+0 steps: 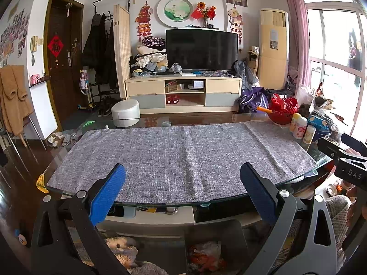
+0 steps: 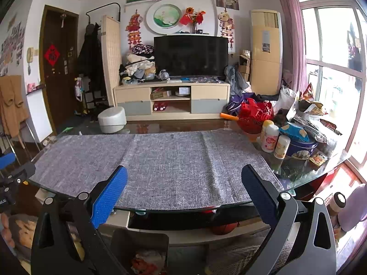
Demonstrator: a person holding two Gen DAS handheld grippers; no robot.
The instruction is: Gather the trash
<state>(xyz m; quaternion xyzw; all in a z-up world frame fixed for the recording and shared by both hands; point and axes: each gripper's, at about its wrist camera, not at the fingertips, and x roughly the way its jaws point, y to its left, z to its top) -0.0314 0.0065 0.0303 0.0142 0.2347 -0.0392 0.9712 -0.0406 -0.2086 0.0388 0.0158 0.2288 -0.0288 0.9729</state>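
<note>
A glass table (image 1: 57,189) carries a grey woven mat (image 1: 179,155), also visible in the right wrist view as the mat (image 2: 165,167), with nothing lying on it. My left gripper (image 1: 183,167) hovers open and empty before the table's near edge. My right gripper (image 2: 184,168) is open and empty too, further right along the same edge. Below the edge stands a dark bin (image 1: 213,229) holding crumpled orange and white trash (image 1: 206,259); the right wrist view shows the same bin (image 2: 140,236) and trash (image 2: 146,261). Each gripper shows at the other view's margin.
At the table's right end crowd white bottles (image 2: 270,137), a blue tin (image 2: 300,146), a red basket (image 2: 254,114) and snack bags (image 2: 309,107). A white stool (image 1: 125,112) and a TV cabinet (image 1: 183,91) stand beyond the table. A chair with a brown garment (image 1: 13,96) is at left.
</note>
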